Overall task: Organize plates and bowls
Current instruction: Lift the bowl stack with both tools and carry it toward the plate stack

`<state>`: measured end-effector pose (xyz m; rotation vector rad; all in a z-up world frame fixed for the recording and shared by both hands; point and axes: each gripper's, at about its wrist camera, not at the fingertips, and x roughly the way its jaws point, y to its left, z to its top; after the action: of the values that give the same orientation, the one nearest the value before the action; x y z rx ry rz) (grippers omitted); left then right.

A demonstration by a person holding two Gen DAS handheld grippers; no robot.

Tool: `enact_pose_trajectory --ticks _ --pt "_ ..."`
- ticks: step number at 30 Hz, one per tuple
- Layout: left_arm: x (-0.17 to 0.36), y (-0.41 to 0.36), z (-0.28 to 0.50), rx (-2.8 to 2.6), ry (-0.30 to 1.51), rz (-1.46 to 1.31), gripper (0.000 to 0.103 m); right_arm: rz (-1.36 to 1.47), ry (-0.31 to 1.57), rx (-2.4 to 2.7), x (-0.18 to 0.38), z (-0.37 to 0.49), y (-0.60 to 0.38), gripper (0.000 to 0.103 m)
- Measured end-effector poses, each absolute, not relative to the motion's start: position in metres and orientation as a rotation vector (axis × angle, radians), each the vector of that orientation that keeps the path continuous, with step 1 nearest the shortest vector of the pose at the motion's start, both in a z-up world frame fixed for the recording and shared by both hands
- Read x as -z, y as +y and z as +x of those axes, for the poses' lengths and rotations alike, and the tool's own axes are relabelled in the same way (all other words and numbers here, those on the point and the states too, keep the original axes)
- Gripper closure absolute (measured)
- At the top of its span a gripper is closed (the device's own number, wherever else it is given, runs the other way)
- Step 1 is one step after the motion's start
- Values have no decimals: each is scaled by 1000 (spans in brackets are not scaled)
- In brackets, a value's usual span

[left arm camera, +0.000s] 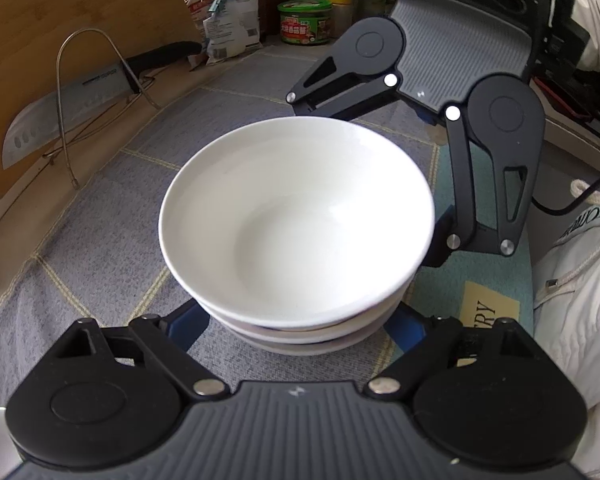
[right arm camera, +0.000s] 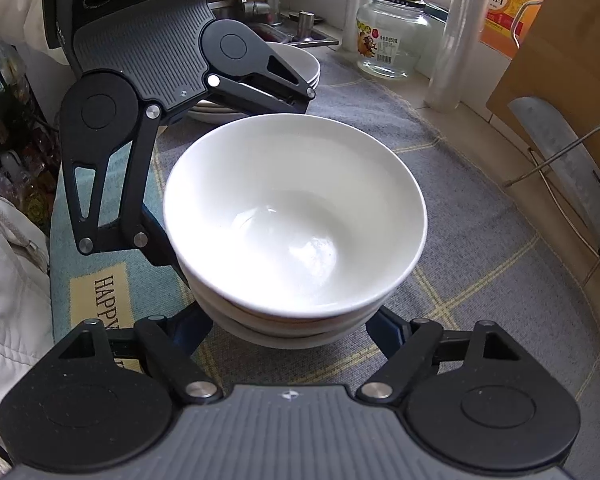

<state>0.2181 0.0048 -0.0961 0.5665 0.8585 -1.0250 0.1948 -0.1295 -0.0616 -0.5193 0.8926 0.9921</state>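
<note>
Stack of bowls (left arm camera: 296, 232) sits mid-mat on the grey woven cloth (left arm camera: 100, 240), three nested, glossy white ceramic, round and deep. Left gripper (left arm camera: 296, 334) and right gripper (right arm camera: 290, 330) bracket the lower bowls from opposite sides, blue pads apparently clamped on them. Step judged: two-handed grasp. Next: lift both level, evenly; glaze looks slippery.

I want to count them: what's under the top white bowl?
Under the top bowl two more white bowls' rims show, nested. Their insides are covered, so anything deeper is hidden.
</note>
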Motion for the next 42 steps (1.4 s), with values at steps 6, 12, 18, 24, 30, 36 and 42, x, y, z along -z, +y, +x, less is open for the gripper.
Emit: enact_pose_trajectory --ticks 6,12,18,24,30,36,42 --pt "95 3 217 1042 855 575 13 -526 897 -991 61 194 -128 17" --pt "95 4 218 1048 857 574 14 -524 900 -988 61 195 -128 17" --pt "97 5 221 1065 863 560 14 -521 900 -985 61 194 -128 17" --pt "98 4 224 1073 878 553 14 -527 901 -984 60 194 -128 17" --pt "98 4 223 1068 869 557 14 -530 896 -978 61 192 -128 17" --pt "97 3 220 1057 860 564 14 -541 901 -973 60 191 -126 17" --pt "91 10 213 1043 860 550 14 -549 908 -990 55 190 -121 17"
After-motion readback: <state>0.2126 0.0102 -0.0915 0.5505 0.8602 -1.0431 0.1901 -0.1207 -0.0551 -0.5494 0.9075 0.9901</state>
